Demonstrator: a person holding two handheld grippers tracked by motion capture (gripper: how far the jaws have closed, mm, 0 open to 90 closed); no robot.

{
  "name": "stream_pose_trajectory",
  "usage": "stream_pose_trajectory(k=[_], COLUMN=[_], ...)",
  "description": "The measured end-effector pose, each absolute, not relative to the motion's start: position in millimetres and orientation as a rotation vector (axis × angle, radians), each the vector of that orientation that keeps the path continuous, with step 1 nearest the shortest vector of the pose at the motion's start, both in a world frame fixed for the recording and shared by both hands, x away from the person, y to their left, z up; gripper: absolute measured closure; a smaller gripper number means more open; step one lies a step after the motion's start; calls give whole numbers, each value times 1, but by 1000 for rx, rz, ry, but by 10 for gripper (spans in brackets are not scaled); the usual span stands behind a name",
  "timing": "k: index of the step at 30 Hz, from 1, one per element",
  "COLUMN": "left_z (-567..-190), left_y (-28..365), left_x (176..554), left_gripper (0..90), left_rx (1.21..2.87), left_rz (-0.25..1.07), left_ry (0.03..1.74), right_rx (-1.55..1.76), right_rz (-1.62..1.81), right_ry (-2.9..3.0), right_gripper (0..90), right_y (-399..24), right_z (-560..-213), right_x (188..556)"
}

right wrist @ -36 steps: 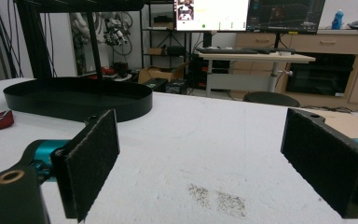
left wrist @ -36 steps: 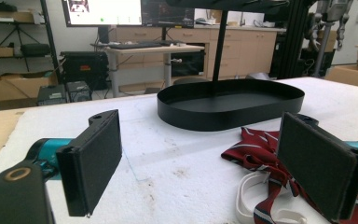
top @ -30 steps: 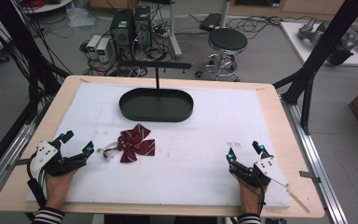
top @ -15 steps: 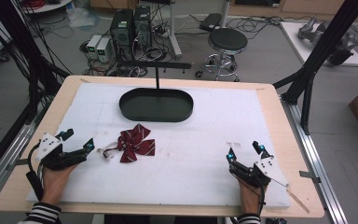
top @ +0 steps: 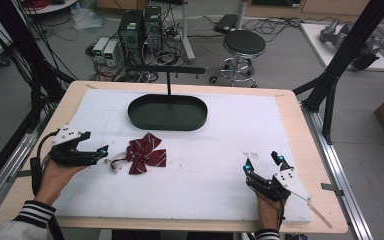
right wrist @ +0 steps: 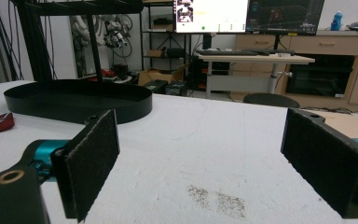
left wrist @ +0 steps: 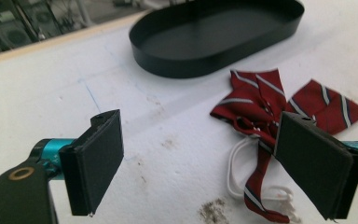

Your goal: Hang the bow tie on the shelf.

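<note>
A dark red striped bow tie (top: pixel 146 154) with a white elastic strap (top: pixel 116 164) lies on the white foam sheet, in front of a black oval tray (top: pixel 167 125). My left gripper (top: pixel 96 144) hovers just left of the bow, pointing at it. Its jaws are open and have just been closing a little, with nothing pressed between the pads. In the left gripper view the bow tie (left wrist: pixel 261 100) and strap (left wrist: pixel 235 168) lie beyond the left gripper (left wrist: pixel 200 163), partly behind one pad. My right gripper (top: pixel 261 161) rests open at the front right, with nothing in it; the right gripper (right wrist: pixel 200 158) faces bare foam.
A black T-shaped stand (top: pixel 169 80) rises behind the tray. The foam sheet covers a wooden table (top: pixel 300 107) with metal rails along both sides. Dark smudges (right wrist: pixel 216 198) mark the foam. A stool and computer cases stand on the floor beyond.
My left hand has risen and moved right, toward the bow tie's strap. The right hand and the bow tie have stayed put.
</note>
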State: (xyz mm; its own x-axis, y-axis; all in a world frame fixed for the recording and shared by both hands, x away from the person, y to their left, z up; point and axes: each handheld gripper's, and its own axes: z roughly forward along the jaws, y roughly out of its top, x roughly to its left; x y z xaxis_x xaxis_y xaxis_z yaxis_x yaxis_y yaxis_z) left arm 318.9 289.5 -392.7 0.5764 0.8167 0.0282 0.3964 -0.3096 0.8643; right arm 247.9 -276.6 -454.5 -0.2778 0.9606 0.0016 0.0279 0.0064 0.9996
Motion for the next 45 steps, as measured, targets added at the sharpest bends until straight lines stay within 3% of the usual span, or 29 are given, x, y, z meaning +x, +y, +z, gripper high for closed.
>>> stream_pose_trajectory(k=[15,21,31,45], left_z=[-378,-380,-389,-395], left_y=[265,255,249,237], left_x=[350,359,368,378], left_gripper=[262,343,447,506], left_rx=[2243,2354,2407,2475], left_rz=[445,404,319,211], left_ry=[1021,1041,1117,1175], right_rx=[1080,1078,1081,1078], right_rz=[1404,1403,1405,1405], right_ry=[1427,1427,1427,1425], right_gripper=[105,105,105,105], right_y=[-277,-277,-277,-278], right_z=[-455,-455,-455,-455], right_x=[247,247,247,247])
